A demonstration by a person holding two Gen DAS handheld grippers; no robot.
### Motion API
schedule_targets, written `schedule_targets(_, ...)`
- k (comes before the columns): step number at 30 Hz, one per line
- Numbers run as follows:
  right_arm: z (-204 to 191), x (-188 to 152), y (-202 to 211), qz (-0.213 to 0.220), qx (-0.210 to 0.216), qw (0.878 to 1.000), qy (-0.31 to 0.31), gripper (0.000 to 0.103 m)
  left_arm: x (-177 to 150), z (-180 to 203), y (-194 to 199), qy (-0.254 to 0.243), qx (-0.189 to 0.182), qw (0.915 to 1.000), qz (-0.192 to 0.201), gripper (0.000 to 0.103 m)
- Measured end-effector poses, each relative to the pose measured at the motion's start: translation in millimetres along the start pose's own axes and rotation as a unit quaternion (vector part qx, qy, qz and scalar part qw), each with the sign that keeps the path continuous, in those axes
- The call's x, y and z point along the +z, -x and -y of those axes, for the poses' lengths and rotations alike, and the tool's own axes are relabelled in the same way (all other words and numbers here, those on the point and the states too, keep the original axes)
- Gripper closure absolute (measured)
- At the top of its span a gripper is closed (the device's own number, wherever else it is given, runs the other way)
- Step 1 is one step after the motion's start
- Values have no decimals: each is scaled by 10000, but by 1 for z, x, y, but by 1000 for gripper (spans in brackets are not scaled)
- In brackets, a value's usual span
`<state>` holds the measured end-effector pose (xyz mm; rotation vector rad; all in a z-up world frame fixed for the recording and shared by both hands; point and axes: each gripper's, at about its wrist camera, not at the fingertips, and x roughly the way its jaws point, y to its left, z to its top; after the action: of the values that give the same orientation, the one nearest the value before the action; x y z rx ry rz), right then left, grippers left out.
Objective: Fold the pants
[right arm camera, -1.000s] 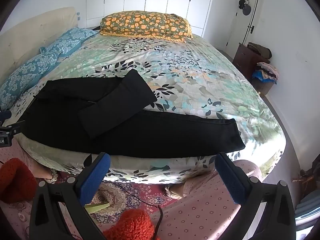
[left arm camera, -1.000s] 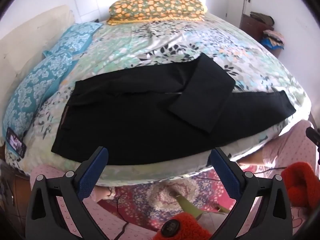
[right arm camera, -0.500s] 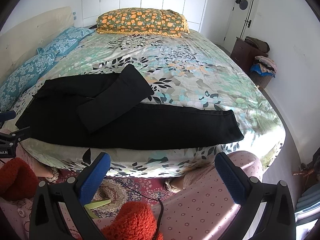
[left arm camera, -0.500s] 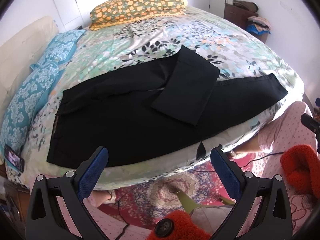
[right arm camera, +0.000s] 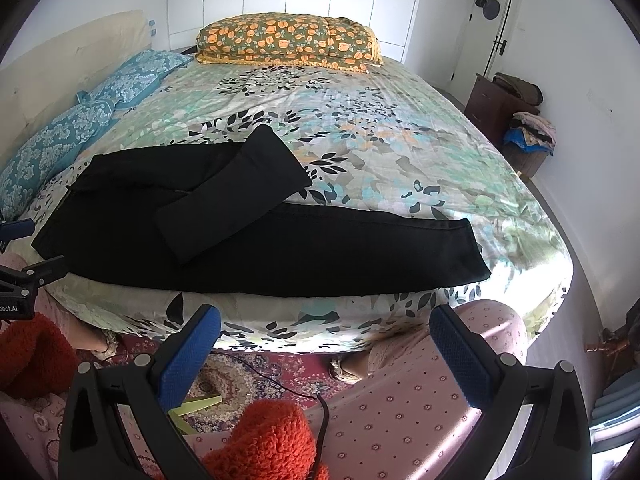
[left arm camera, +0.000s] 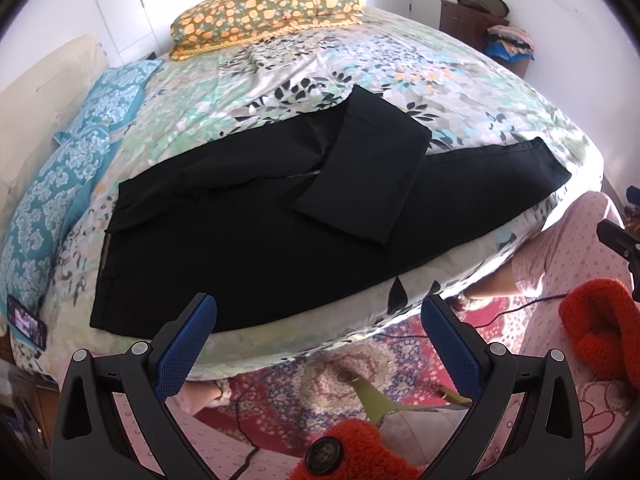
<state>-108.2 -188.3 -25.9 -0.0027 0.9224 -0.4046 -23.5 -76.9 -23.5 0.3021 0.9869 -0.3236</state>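
Black pants [left arm camera: 248, 232] lie across the near edge of the floral bed [left arm camera: 360, 64], waist at the left. One leg [left arm camera: 372, 168] is folded back over the body. The other leg [right arm camera: 360, 252] lies straight to the right, its cuff [right arm camera: 468, 252] near the bed's corner. My left gripper [left arm camera: 318, 324] is open and empty, held off the bed edge below the pants' middle. My right gripper [right arm camera: 326, 334] is open and empty, off the bed edge below the straight leg. Part of the left gripper [right arm camera: 24, 276] shows at the left of the right wrist view.
An orange floral pillow [right arm camera: 288, 40] lies at the far end, blue pillows [right arm camera: 80, 120] along the left. A phone [left arm camera: 26, 320] lies at the bed's left edge. A patterned rug [left arm camera: 340, 368] with a cable covers the floor. A dark dresser [right arm camera: 504, 96] with clothes stands at the right.
Both grippers have moved a little nearer to the bed, and the left view has tilted so the pants sit lower. The pants have not moved. Both grippers stay open.
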Motion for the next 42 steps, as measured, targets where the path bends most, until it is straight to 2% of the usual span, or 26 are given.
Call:
schedule_targets(16, -5, 0, -1, -81, -150, 9998, 83, 0, -1, -3, 2, -3, -37, 10000, -6, 1)
schedule_targets(42, -42, 1, 0, -58, 22, 9957, 927, 0, -22, -36, 16, 710, 427, 9965, -84, 1)
